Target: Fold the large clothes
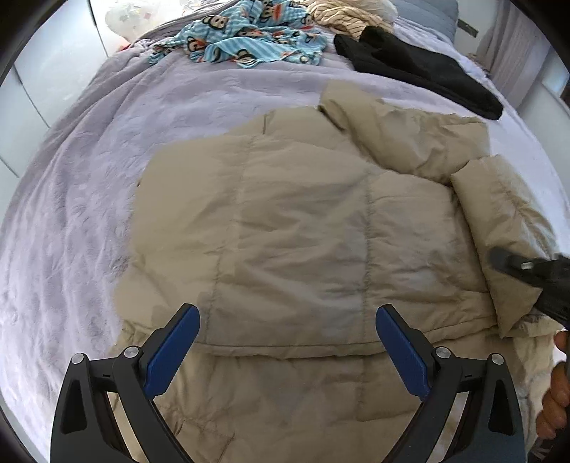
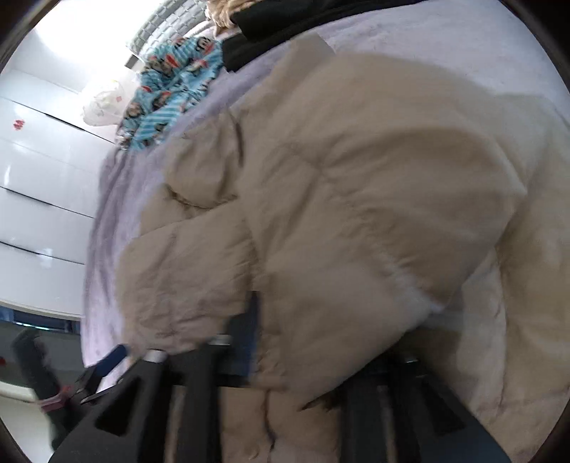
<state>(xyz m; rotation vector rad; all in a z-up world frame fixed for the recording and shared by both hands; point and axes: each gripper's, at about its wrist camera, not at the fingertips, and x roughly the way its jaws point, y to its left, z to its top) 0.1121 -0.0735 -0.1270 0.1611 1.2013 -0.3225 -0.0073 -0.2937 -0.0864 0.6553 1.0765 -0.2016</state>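
A beige puffer jacket [image 1: 302,220] lies spread on a lavender blanket [image 1: 71,213], one sleeve [image 1: 506,228] folded in over its right side. My left gripper [image 1: 288,331] hangs open just above the jacket's lower hem, nothing between its blue pads [image 1: 171,352]. At the right edge of the left wrist view, a hand holds my right gripper [image 1: 527,274] against the folded sleeve. In the blurred right wrist view the jacket [image 2: 356,178] fills the frame. There my right gripper [image 2: 327,327] stands open with a puffy fold between its fingers. One blue pad [image 2: 249,338] shows bare; cloth hides the other finger.
At the far end of the bed lie a blue monkey-print garment [image 1: 245,39], a black garment [image 1: 420,67] and a cream striped cloth [image 1: 342,17]. White wardrobe doors [image 2: 42,178] and a white plastic bag [image 2: 101,107] stand beyond the bed's left edge.
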